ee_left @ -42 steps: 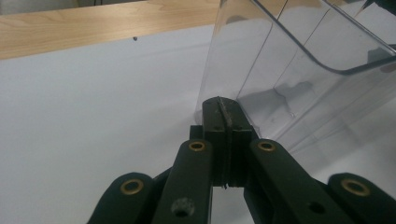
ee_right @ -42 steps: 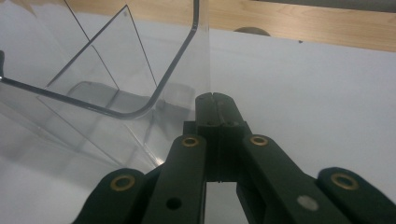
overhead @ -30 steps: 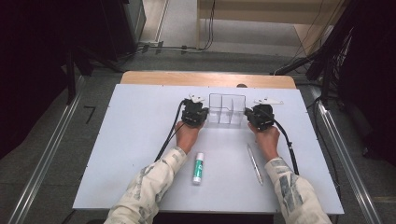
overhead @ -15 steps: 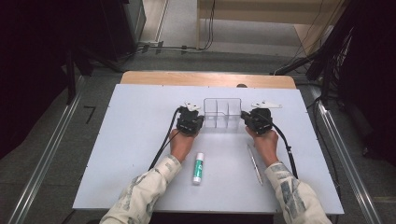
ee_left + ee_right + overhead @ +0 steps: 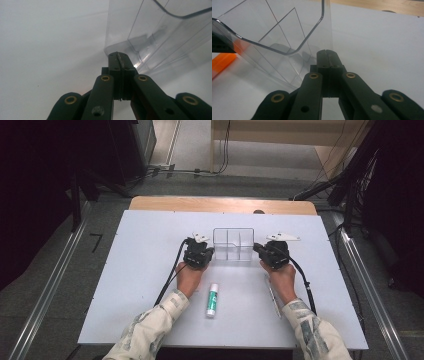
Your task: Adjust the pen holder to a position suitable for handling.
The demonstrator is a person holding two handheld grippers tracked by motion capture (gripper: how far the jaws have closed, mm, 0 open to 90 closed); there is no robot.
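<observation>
- Centrally, a clear plastic organiser box (image 5: 233, 243) stands upright on the white worktop (image 5: 140, 270), toward the far half, with thin inner walls dividing it into compartments.
- Left gripper (image 5: 207, 255) sits at the box's left end; fingers clenched together, nothing between them. In the left gripper view the closed tips (image 5: 119, 58) rest against or just short of the box's lower corner (image 5: 140, 37); contact cannot be told for sure.
- Right gripper (image 5: 258, 251) sits at the box's right end, mirror to the left one; fingers also clenched on nothing. In the right gripper view the shut tips (image 5: 326, 55) stand just beside the box wall (image 5: 287, 30), near its base.
- Each gripper is held by a hand (image 5: 189, 276) coming in from the near edge, in patterned sleeves; the right hand (image 5: 281, 276) is about level with the left.
- Black cables trail from both grippers back toward the person.
- Glue stick (image 5: 212, 299), white with a green label, lies flat on the worktop nearer the person, between the two forearms, well apart from the box.
- Thin silvery rod-like item (image 5: 273, 296) lies beside the right forearm; too slim to identify.
- Orange object (image 5: 222, 62) seen through the box in the right gripper view; it cannot be identified.
- Wooden strip (image 5: 220, 204) runs along the worktop's far edge.
</observation>
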